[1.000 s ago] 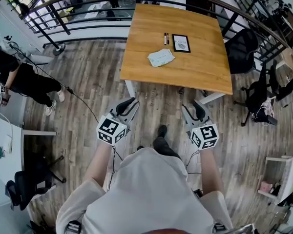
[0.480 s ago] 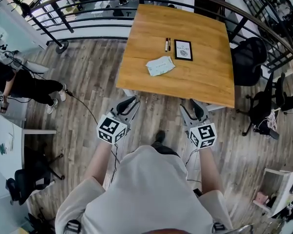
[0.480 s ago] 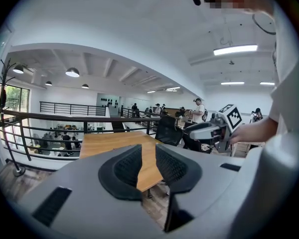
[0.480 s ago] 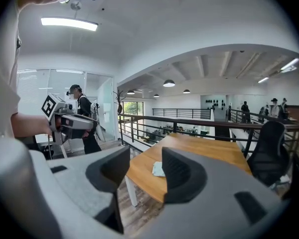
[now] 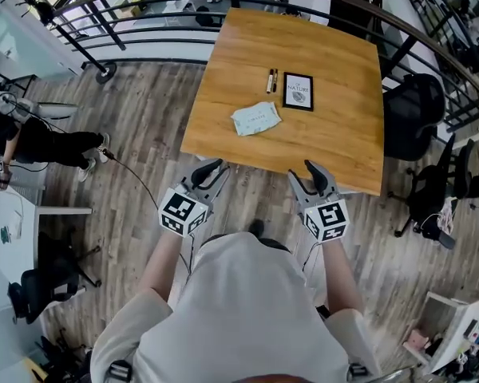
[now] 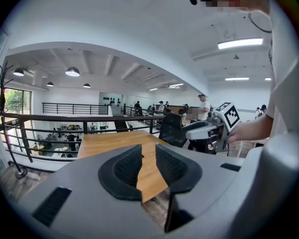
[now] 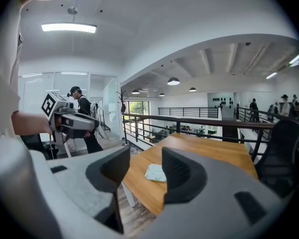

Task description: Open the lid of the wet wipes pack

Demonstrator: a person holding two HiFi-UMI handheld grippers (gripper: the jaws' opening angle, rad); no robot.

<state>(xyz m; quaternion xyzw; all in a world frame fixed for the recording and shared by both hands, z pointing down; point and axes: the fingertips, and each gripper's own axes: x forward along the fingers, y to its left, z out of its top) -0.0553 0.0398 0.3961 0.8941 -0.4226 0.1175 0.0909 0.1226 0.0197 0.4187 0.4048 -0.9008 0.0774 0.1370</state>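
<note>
Table [image 5: 335, 126] closer now, wet wipes pack [image 5: 255, 119] long axis left-right, left gripper [image 5: 213, 168] fingers narrowly apart, right gripper [image 5: 304, 172] wider

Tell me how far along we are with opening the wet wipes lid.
Done: nothing yet. The wet wipes pack lies untouched on the wooden table; its lid is too small to make out. In hand: nothing. The left gripper and right gripper are both open and empty, over the floor short of the table's near edge. Left: reach the pack, steady it, lift the lid.
</note>
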